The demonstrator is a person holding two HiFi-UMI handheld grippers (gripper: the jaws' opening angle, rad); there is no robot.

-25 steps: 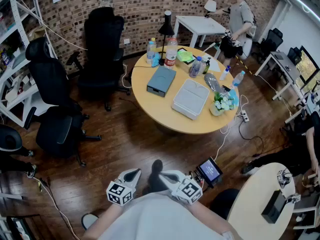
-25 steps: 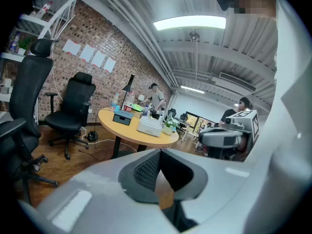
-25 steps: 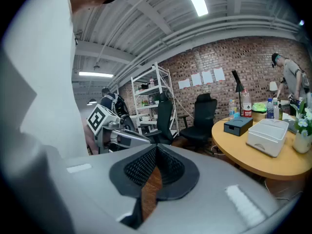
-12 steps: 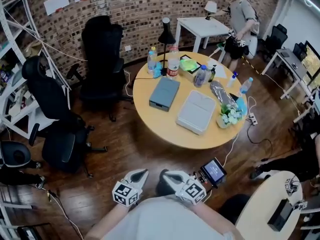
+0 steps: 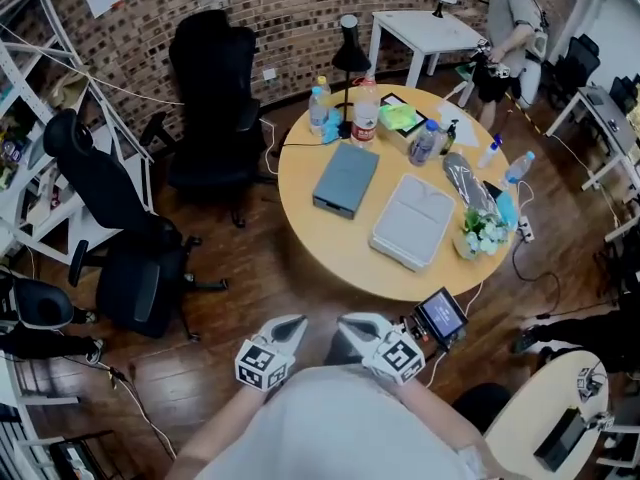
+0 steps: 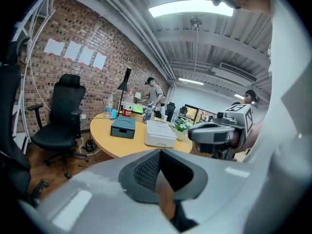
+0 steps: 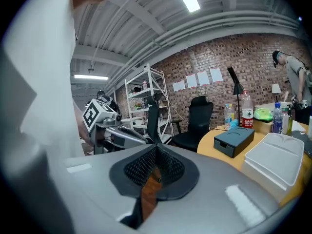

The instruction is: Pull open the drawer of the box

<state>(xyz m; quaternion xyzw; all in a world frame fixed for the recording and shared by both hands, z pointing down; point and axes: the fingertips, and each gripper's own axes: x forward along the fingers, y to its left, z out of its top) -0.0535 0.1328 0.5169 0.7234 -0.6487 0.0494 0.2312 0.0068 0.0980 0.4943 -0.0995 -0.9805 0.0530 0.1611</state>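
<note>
The blue-grey rectangular box [image 5: 346, 178] lies flat on the left half of the round light-wooden surface [image 5: 330, 236], not far from its left edge. One short end of the box faces the near-left edge. The drawer [image 6: 119, 130] sits in this end, with a dark recess as a handle, and its front looks flush with the box, so it is closed.

Just to the right of the box lies a flat white plastic case [image 5: 410, 223], near but apart from it. Behind the box, at the far edge of the surface, stand a black desk lamp [image 5: 350, 53] and some clear bottles [image 5: 364, 108].

Black office chairs [image 5: 210, 88] stand on the dark wooden floor [image 5: 250, 268] to the left of the surface. A person [image 5: 515, 18] stands far behind, at the top right.

Both tools are well apart from the surface, close in front of the person who holds them. The left tool [image 5: 288, 326] has its jaws pressed together with nothing between them. The right tool [image 5: 350, 324] is just beside it, also with jaws together and holding nothing.
</note>
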